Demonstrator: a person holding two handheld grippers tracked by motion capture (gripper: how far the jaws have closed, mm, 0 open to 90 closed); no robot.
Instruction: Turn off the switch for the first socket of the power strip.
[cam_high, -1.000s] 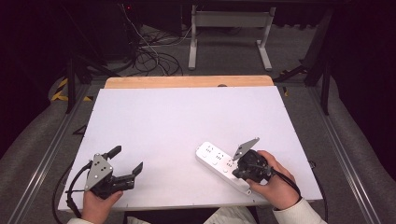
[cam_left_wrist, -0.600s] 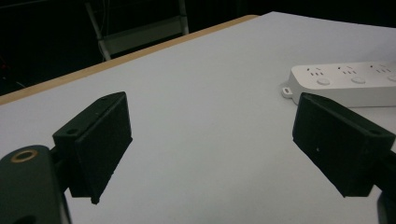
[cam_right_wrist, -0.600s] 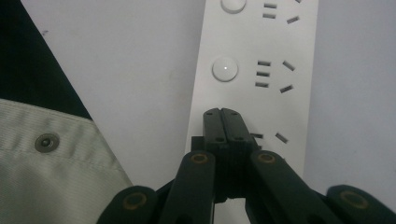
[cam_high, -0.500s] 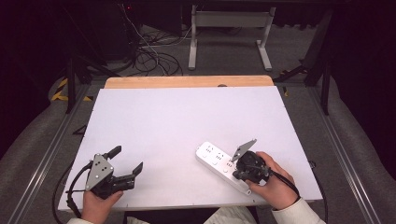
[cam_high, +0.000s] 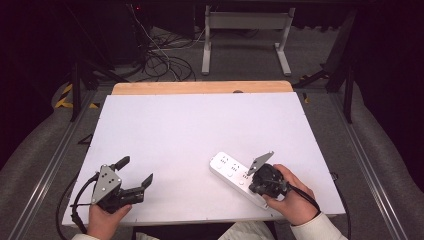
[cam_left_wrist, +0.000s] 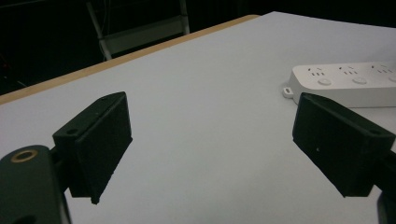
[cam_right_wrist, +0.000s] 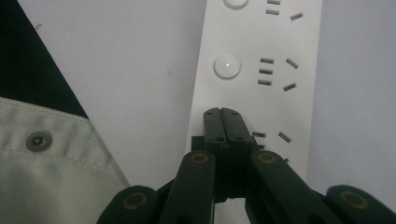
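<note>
A white power strip (cam_high: 227, 167) with round buttons and several sockets lies slantwise on the white table (cam_high: 200, 125) at the front right. My right gripper (cam_high: 251, 184) points down onto its near end. In the right gripper view the jaws are shut together with nothing between them, and the right gripper (cam_right_wrist: 222, 113) has its tips on the power strip (cam_right_wrist: 254, 56), in line with the row of round buttons. My left gripper (cam_high: 135, 171) is held at the front left, open and empty. Past the left gripper (cam_left_wrist: 215, 128), the power strip (cam_left_wrist: 348, 84) lies to the right.
A wooden strip (cam_high: 200, 87) runs along the table's far edge. Beyond it are floor cables (cam_high: 160, 60) and a metal frame (cam_high: 245, 30). Beige cloth (cam_right_wrist: 46, 168) shows past the table's near edge in the right gripper view.
</note>
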